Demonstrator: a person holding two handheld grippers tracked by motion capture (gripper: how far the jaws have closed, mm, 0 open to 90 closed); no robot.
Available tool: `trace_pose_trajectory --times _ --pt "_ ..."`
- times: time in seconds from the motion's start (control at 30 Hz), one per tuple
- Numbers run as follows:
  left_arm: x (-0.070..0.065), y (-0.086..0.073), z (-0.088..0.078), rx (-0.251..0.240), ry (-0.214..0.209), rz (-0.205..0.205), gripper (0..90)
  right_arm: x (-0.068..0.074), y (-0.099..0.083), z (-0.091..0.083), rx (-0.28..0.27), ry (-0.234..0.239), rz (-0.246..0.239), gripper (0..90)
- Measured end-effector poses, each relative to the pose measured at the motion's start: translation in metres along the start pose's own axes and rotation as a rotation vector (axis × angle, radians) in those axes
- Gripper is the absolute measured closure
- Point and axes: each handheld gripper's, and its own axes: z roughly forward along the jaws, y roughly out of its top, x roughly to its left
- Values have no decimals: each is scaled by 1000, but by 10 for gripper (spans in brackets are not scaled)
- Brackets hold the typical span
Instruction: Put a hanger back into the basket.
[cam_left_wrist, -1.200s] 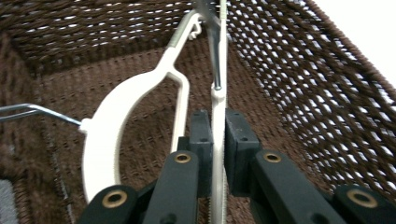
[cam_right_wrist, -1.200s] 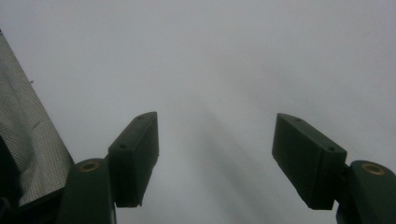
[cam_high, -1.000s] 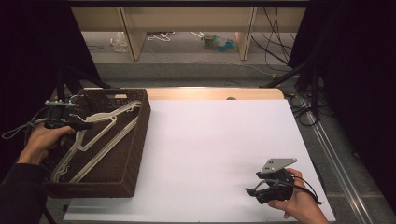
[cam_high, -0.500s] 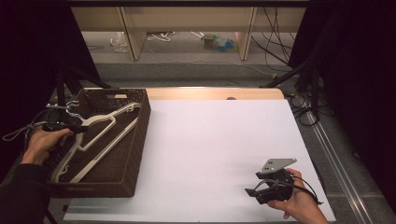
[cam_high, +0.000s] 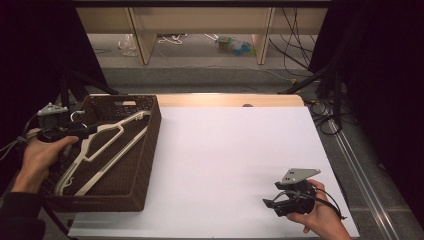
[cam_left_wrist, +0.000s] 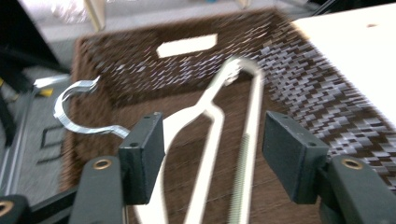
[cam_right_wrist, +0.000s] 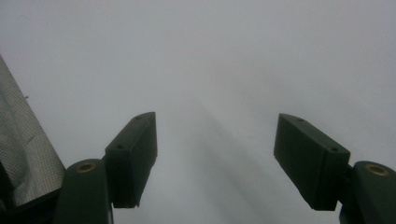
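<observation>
— White plastic, that hanger (cam_high: 102, 150)?
— Yes, lying slantwise in the woven basket (cam_high: 146, 165) at left of frame, metal hook blurred. The left hand-held gripper (cam_high: 90, 129) hovers level over its upper end, jaws just spreading, nothing pinched.
— And the right hand-held gripper (cam_high: 267, 204)?
— Lower right on the worktop (cam_high: 225, 150), spread, empty.
</observation>
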Motion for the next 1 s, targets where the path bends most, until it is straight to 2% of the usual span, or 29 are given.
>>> trace_pose_trajectory --times 0.03,0.1,0.13,0.2,0.23,0.27,0.3,0.37,0.47,0.53,0.57,0.6,0.67,0.73,0.8,0.83,0.9,0.93,0.97,1.0 --pt "-6 1 -3 -11 -15 4 367 0 0 1 -16 -7 5 311" --pt "-19 0 -7 -26 -59 31 367 -1 1 -2 -9 -3 5 311" --pt "-25 0 -8 -31 -88 42 369 -1 0 -1 -34 -10 17 311" --pt "-39 -4 -12 -45 -127 55 366 -2 1 -4 -28 -13 28 311" --pt "-45 -6 -14 -48 -143 70 361 -3 0 -3 -57 -27 11 310" --pt "-51 -8 -15 -52 -153 83 354 -3 1 -6 -43 -17 31 310" --pt "-58 -9 -16 -60 -159 93 349 -4 0 -5 -70 -28 27 309" --pt "-68 -12 -19 -73 -186 118 346 -4 1 -6 -63 -24 48 307" --pt "-83 -15 -23 -88 -215 139 340 -4 1 -7 -83 -21 52 303" --pt "-93 -17 -26 -91 -232 159 338 -6 1 -6 -106 -27 34 302" --pt "-98 -19 -28 -93 -241 156 337 -7 1 -6 -116 -29 26 302" --pt "-102 -20 -30 -96 -241 171 337 -5 2 -6 -109 -28 54 302" --pt "-109 -23 -35 -101 -223 207 337 -5 2 -6 -108 -23 57 302" --pt "-113 -25 -41 -85 -180 241 338 -5 1 -5 -108 -21 57 301" --pt "-114 -26 -47 -83 -184 235 338 -5 2 -5 -102 -11 61 301" --pt "-113 -26 -51 -84 -177 242 337 -6 1 -5 -107 -16 45 301" --pt "-108 -26 -58 -92 -131 258 338 -5 2 -5 -107 -8 54 301" --pt "-105 -27 -60 -104 -136 239 337 -5 2 -5 -108 -9 54 301" --pt "-102 -28 -62 -113 -157 202 336 -5 2 -5 -108 -9 56 301" --pt "-97 -29 -64 -106 -174 178 337 -5 2 -5 -110 -13 62 302"
